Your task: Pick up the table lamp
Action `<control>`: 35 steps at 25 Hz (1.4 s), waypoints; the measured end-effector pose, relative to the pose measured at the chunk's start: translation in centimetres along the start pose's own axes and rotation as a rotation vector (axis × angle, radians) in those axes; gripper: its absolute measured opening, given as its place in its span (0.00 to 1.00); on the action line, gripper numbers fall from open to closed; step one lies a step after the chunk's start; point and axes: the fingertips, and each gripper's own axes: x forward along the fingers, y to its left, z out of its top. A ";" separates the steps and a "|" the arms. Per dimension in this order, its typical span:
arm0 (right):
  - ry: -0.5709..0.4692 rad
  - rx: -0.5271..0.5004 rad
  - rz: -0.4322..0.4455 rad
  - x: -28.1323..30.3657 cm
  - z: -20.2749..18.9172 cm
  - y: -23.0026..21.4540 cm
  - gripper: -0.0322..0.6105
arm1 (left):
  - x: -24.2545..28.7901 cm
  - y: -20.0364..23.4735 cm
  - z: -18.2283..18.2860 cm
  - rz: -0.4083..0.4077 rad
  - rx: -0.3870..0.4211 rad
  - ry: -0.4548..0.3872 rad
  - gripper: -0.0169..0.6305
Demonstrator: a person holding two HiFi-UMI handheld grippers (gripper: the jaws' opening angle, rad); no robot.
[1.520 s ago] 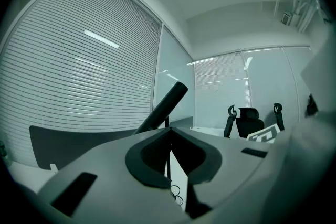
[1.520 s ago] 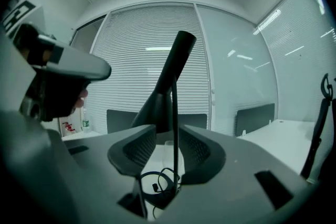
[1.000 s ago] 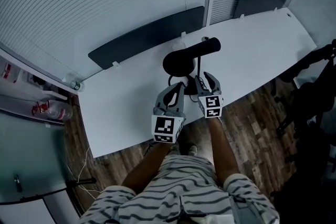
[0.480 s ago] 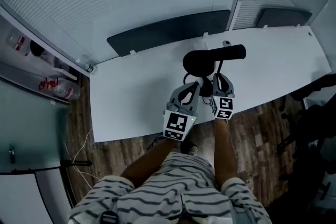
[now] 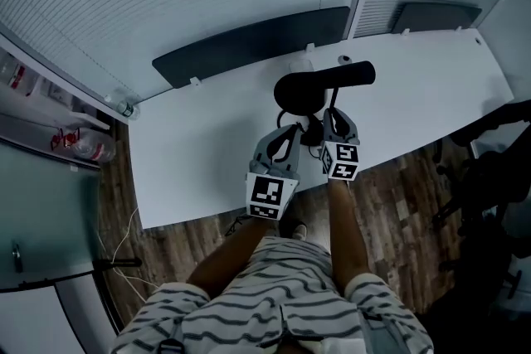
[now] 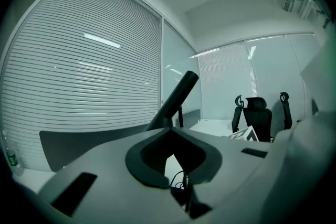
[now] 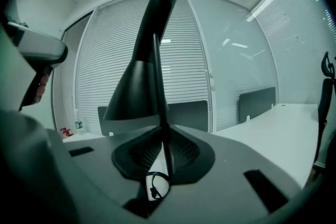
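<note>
A black table lamp [image 5: 302,92] stands on the white table [image 5: 199,145], its long head bar [image 5: 347,75] lying across the top. My right gripper [image 5: 333,123] is shut on the lamp's thin upright stem [image 7: 159,76], just below the dark cone [image 7: 137,93]. My left gripper [image 5: 284,143] sits beside it at the lamp's near left, jaws together with nothing seen between them. In the left gripper view the gripper [image 6: 171,131] points past the lamp's slanted bar [image 6: 176,98], and a thin black cable [image 6: 181,186] shows beyond the jaws.
Two dark divider panels [image 5: 249,47] line the table's far edge below the window blinds. A black office chair [image 5: 485,170] stands at the right and shows as a chair [image 6: 257,115] in the left gripper view. Bottles [image 5: 83,149] sit on a shelf at the left. The table's near edge runs just under both grippers.
The right gripper's jaws have come together round the lamp's stem. The left gripper has kept its place beside the lamp. The head view has shifted a little.
</note>
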 end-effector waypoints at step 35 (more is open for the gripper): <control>-0.060 0.104 0.059 -6.2 10.0 6.2 0.13 | -2.0 0.0 1.2 -0.009 -0.065 -0.054 0.04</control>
